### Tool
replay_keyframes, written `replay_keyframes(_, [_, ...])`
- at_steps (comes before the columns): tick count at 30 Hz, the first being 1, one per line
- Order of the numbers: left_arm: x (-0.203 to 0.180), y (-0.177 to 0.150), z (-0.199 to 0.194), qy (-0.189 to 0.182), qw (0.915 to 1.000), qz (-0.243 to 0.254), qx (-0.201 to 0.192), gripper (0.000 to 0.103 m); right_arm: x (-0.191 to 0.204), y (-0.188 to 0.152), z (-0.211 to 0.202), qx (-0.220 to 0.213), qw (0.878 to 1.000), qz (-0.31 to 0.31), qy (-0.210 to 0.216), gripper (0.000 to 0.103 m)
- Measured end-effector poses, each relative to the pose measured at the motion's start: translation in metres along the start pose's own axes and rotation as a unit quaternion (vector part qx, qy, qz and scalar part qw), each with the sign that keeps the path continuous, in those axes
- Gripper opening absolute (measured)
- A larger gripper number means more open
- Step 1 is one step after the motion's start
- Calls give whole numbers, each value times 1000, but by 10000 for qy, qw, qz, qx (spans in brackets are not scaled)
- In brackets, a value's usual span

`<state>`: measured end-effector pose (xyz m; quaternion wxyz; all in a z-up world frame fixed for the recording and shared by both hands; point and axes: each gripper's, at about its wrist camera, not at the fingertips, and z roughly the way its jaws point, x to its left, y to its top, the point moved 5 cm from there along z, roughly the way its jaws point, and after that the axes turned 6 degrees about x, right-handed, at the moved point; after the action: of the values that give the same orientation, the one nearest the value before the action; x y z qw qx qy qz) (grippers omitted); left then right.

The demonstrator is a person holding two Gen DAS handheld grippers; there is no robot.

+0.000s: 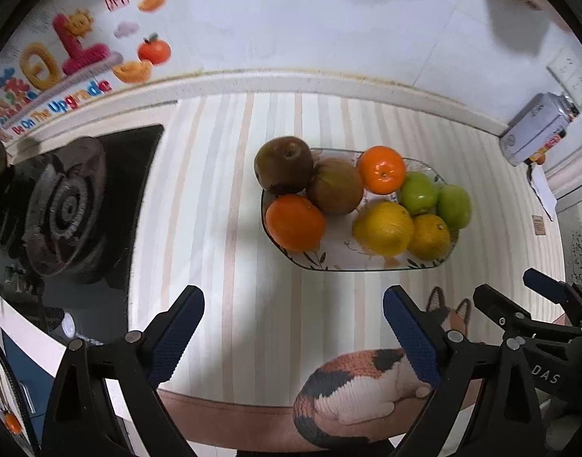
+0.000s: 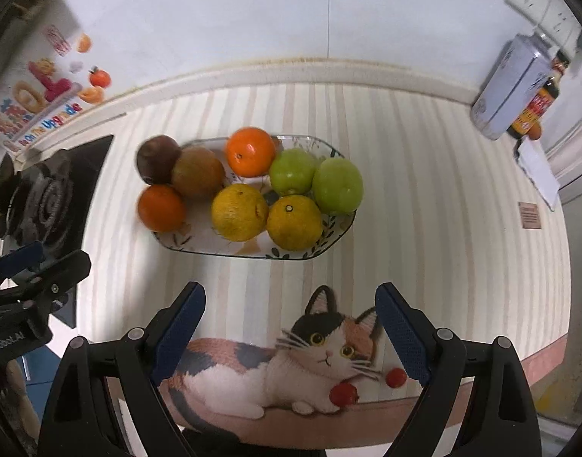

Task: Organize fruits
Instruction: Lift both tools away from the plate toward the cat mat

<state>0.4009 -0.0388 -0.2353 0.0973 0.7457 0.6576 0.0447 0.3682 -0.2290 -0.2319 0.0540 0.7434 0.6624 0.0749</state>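
A glass plate [image 1: 367,262] [image 2: 214,243] with a leaf pattern sits on a striped mat and holds several fruits: two brown ones [image 1: 285,163] [image 2: 197,177], two oranges [image 1: 381,169] [image 2: 250,151], two yellow citrus [image 1: 382,228] [image 2: 239,212] and two green ones [image 1: 454,205] [image 2: 337,186]. My left gripper [image 1: 292,331] is open and empty, hovering in front of the plate. My right gripper [image 2: 291,327] is open and empty, also in front of the plate; it shows at the right edge of the left wrist view [image 1: 519,297].
A black gas stove burner [image 1: 66,205] [image 2: 43,202] lies to the left of the mat. A tin can [image 1: 534,129] [image 2: 508,91] and a sauce bottle [image 2: 538,103] stand at the back right by the wall. The mat has a cat picture [image 2: 291,358] near its front edge.
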Motion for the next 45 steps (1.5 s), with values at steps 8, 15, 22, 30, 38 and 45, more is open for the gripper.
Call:
replay_keyframes(8, [-7, -27, -63, 129, 9973, 33, -723, 96, 5, -30, -68, -597, 9982, -28, 111, 93])
replay_keyframes(15, [-17, -46, -109, 26, 9934, 127, -1142, 96, 9, -55, -126, -1058, 9942, -54, 197, 93])
replay_keyframes(22, [-25, -65, -139, 0, 9904, 225, -1363, 96, 9, -72, -162, -1321, 9909, -61, 267, 93])
replay_keyframes(30, [-31, -81, -151, 22, 9891, 244, -1451, 96, 9, -87, -178, -1438, 9891, -50, 312, 93])
replay_keyframes(38, [-33, -84, -150, 103, 9889, 245, -1462, 96, 1, -87, -174, -1398, 9894, 51, 380, 93])
replay_keyframes(45, [-42, -76, -127, 55, 9915, 289, -1269, 96, -35, -80, -143, -1108, 9899, 562, 684, 93])
